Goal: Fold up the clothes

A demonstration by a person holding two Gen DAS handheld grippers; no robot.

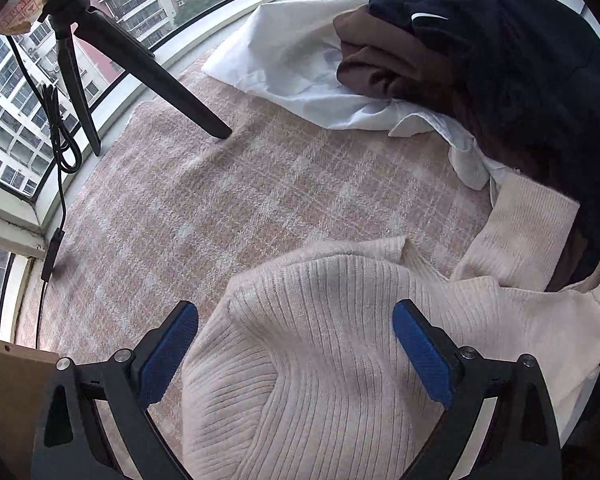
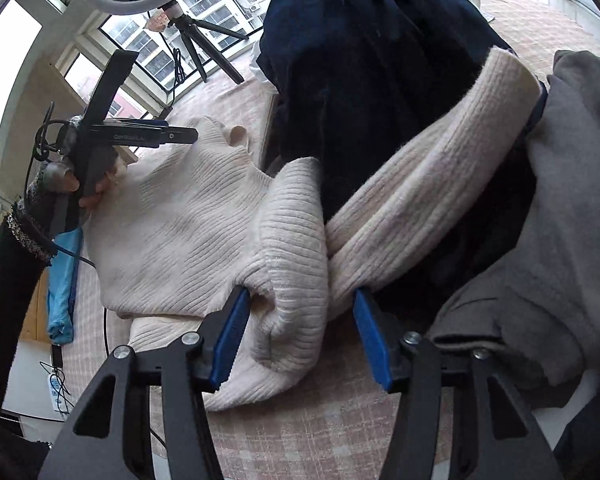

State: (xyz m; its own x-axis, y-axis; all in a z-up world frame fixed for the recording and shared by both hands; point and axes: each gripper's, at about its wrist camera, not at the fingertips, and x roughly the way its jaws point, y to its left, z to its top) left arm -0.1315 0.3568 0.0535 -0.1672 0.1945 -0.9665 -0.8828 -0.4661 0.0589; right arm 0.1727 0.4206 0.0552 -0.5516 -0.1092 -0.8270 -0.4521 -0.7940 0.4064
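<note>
The right gripper (image 2: 296, 328), half open, brackets a bunched fold of the cream sweater (image 2: 188, 240); the left gripper (image 1: 296, 344) hovers above it, spread wide.

A white swoosh logo (image 1: 430, 17) sits on the navy garment (image 1: 532, 60), with no lettering beside it. In the right wrist view, the left gripper (image 2: 156, 135) carries small pale lettering (image 2: 129, 136) along its black body; it is too blurred to read with certainty. At the window, a reddish printed paper (image 1: 18, 12) shows characters too small to make out. No other text is legible.
</note>
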